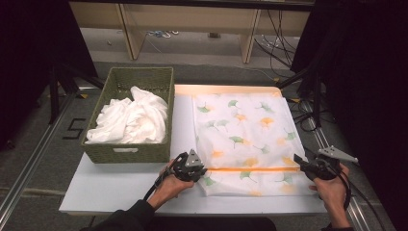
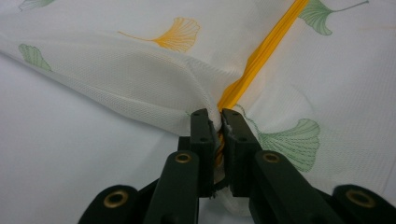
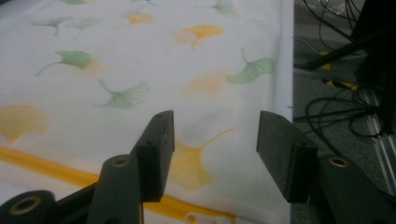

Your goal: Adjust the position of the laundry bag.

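The mesh laundry bag lies flat on the bench, right of the basket. Left tool is clamped on the zipper end; keep that pinch firm. Right tool stands apart over the bag's other edge w/ nothing gripped; it should seat on the pull before dragging.

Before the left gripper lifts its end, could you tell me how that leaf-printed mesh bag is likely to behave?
Probably floppy: the mesh bag already bunches into a soft fold where the left gripper pinches it by the orange zipper. It lies flat, so likely light. Lifted from one end it would probably sag and drag; the right gripper stands open over the other end.
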Demonstrator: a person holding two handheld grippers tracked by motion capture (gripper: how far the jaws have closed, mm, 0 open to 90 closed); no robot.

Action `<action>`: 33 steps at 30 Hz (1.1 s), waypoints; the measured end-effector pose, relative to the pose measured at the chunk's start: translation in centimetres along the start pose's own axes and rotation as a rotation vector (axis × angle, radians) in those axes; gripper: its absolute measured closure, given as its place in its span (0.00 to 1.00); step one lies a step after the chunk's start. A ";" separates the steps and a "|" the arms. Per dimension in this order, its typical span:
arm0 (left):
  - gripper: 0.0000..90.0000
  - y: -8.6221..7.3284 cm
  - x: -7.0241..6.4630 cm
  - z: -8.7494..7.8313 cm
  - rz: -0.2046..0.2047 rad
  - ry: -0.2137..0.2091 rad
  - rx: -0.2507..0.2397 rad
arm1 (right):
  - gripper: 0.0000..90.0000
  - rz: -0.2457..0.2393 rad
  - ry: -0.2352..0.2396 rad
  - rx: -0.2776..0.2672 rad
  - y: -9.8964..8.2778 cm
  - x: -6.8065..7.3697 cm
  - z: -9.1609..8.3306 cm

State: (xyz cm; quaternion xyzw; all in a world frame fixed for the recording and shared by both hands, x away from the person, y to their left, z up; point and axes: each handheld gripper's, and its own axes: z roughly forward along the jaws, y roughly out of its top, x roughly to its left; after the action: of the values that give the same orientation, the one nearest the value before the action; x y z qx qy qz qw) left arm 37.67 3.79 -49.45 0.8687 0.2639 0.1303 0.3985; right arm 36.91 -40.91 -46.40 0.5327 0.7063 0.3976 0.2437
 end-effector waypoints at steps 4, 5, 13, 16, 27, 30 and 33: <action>0.92 0.1 0.2 -0.2 -0.027 -0.004 0.005 | 0.58 0.003 -0.013 0.062 0.7 -2.1 1.7; 0.92 0.1 0.3 -0.2 -0.025 0.005 0.010 | 0.59 0.034 -0.054 0.068 0.7 -2.0 2.0; 0.92 0.1 0.4 -0.2 -0.008 -0.007 0.010 | 0.70 0.057 -0.024 0.139 0.8 -3.7 4.2; 0.92 0.1 0.4 -0.2 -0.005 -0.007 0.008 | 0.82 0.023 0.013 0.140 0.9 -4.4 4.6; 0.92 -0.2 1.7 -1.3 -0.051 0.023 0.021 | 0.99 -0.073 0.045 0.133 2.3 -2.3 6.1; 0.92 -0.6 2.2 -2.1 -0.063 0.037 0.027 | 0.99 -0.091 0.073 0.149 2.7 -1.1 6.8; 0.92 -1.1 2.7 -2.9 -0.065 0.052 0.032 | 0.99 -0.138 0.070 0.146 3.0 0.2 7.2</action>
State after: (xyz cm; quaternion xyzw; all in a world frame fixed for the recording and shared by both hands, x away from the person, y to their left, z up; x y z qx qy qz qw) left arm 38.25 7.68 -48.33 0.8624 0.3041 0.1355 0.3814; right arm 44.06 -38.24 -48.01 0.4848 0.7765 0.3456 0.2063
